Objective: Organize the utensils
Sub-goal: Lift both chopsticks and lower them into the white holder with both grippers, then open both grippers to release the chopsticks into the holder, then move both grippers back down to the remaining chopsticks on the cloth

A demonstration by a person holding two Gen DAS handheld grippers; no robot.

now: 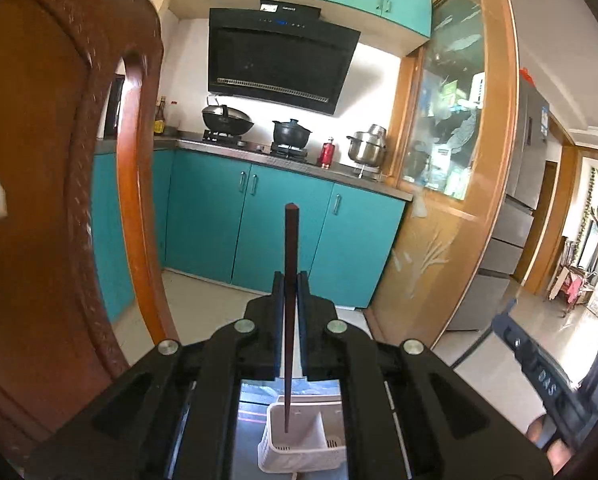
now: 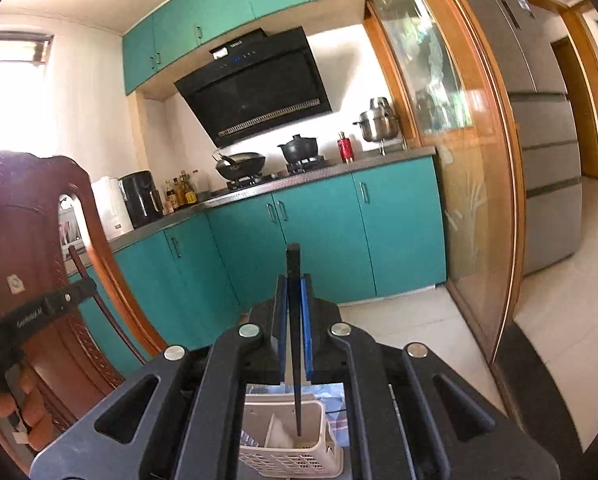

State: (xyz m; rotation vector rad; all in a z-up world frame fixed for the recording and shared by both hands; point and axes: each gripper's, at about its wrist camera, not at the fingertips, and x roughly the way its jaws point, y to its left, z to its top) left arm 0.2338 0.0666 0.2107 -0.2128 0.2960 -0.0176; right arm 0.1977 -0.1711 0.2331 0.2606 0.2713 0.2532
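The left gripper [image 1: 290, 280] has its two black fingers pressed together on a reddish-brown chopstick [image 1: 289, 240], which stands upright between them, its squared end rising above the fingertips and its thin end reaching down past the gripper body. Seen through the gap in that body, the thin end hangs over a white slotted utensil basket [image 1: 299, 446], at the compartment on the left of the basket's inner divider; whether the tip touches the basket cannot be told. The right gripper [image 2: 295, 284], with blue pads on its fingers, pinches a black chopstick [image 2: 293, 264] in the same upright way, and its lower end points into the same white basket [image 2: 291, 456], in the compartment to the right of the divider. The basket sits on a surface with a light blue cloth [image 2: 335, 396] just behind it. A carved wooden chair back [image 1: 59, 160] fills the left side of the left wrist view and also stands at the left in the right wrist view. Beyond lie teal cabinets [image 1: 283, 216], a grey counter with a wok [image 1: 227, 118], a black pot [image 1: 291, 130], a red bottle [image 1: 327, 152] and a steel pot [image 1: 369, 144], under a black range hood [image 1: 279, 60]. A person's hand [image 2: 15, 412] holding the other gripper shows at the lower left of the right wrist view.
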